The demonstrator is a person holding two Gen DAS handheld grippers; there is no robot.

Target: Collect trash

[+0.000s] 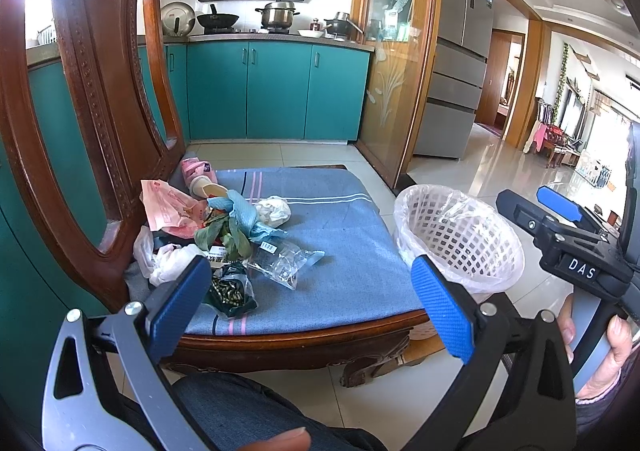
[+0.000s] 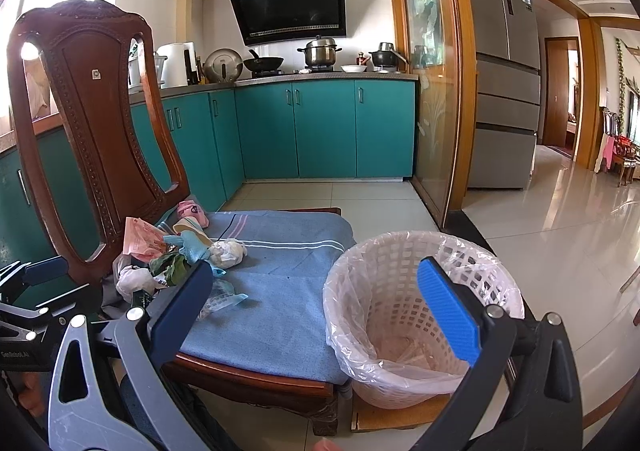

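Looking at where this stands, I'd say the trash collecting has barely started, if at all. The white plastic lattice wastebasket lined with a clear bag (image 2: pixel 420 315) sits on the floor just beside the front corner of the carved dark wooden chair (image 1: pixel 92 91), and as far as I can see down into it from the right wrist view, nothing's in there yet except the liner

All the litter is bunched up on the blue striped seat cushion (image 1: pixel 328 251), near the chair back: a crumpled pink plastic bag (image 1: pixel 168 209), a scrunched light blue paper wad (image 1: pixel 244 215), a balled white tissue (image 1: pixel 274 211), some wilted green leaves (image 1: pixel 224 237), a clear plastic packet with a barcode label (image 1: pixel 284 261), a dark green foil wrapper (image 1: pixel 230 291), a crumpled white plastic bag (image 1: pixel 166 261) and a pink bottle-like thing lying on its side (image 1: pixel 196 173) at the back

The left gripper (image 1: pixel 308 307) is spread wide and holding nothing, hovering in front of the cushion's near edge, with the foil wrapper closest to its left finger. The right gripper (image 2: pixel 316 311) is also wide and carrying nothing, hanging between the cushion and the basket

So basically every piece is left to go. My guess is the foil wrapper or the clear packet comes first since they're nearest
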